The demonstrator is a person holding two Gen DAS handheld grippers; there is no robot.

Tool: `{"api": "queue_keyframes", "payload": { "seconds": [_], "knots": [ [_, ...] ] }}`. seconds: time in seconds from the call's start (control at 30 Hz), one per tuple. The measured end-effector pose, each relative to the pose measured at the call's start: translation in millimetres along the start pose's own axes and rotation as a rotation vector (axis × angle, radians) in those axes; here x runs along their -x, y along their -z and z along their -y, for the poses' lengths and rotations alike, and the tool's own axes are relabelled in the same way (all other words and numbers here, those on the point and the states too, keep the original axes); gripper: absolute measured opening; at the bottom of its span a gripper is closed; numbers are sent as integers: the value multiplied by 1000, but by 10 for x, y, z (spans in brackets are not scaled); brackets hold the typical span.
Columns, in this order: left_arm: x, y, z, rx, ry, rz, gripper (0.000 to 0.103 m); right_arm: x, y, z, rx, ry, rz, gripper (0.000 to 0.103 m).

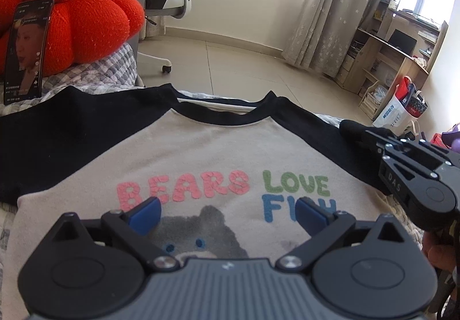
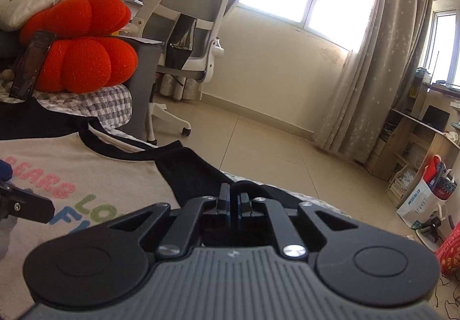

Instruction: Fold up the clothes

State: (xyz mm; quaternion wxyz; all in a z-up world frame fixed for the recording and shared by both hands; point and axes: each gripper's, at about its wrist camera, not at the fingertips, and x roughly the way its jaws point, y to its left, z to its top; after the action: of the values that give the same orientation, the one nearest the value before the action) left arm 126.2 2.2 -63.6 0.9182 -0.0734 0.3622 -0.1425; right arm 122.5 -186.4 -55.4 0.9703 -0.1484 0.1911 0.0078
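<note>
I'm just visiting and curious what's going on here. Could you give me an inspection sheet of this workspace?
Surface: bed with grey-and-white checked cover.
Job's things: beige T-shirt with black sleeves and a bear print, spread flat, front up.
Clutter: red knitted flower-shaped cushion; smartphone leaning on it, screen lit.
Grippers: left gripper open above the print; right gripper shut on the shirt's black sleeve.
Cables: thin wires on the floor.
Surroundings: white-and-grey office chair, starred grey curtains, wooden desk shelves, shopping bags.
</note>
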Motion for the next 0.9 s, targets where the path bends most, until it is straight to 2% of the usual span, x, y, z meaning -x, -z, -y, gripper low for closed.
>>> {"api": "queue_keyframes", "payload": {
  "seconds": [0.27, 0.37, 0.57, 0.63, 0.67, 0.7, 0.8, 0.9],
  "knots": [
    [0, 58, 19, -42, -5, 20, 100, -159, 39, 58, -127, -125, -167, 9],
    [3, 95, 41, -71, -14, 33, 100, -157, 58, 32, -132, -137, -184, 15],
    [17, 139, 113, -141, -46, 39, 100, -126, 46, -70, -90, -109, -174, 16],
    [36, 129, 137, -154, -48, 31, 100, -111, 42, 12, -129, -145, -168, 27],
    [50, 120, 149, -161, -44, 26, 100, -99, 35, 58, -151, -173, -173, 43],
    [63, 109, 161, -165, -40, 21, 100, -71, 29, 102, -168, -204, -179, 50],
    [88, 73, 219, -181, -38, 13, 100, 65, 2, 211, -192, -269, -172, 55],
    [102, 21, 352, -222, -35, 12, 100, 205, -13, 339, -207, -274, -164, 58]
  ]
}}
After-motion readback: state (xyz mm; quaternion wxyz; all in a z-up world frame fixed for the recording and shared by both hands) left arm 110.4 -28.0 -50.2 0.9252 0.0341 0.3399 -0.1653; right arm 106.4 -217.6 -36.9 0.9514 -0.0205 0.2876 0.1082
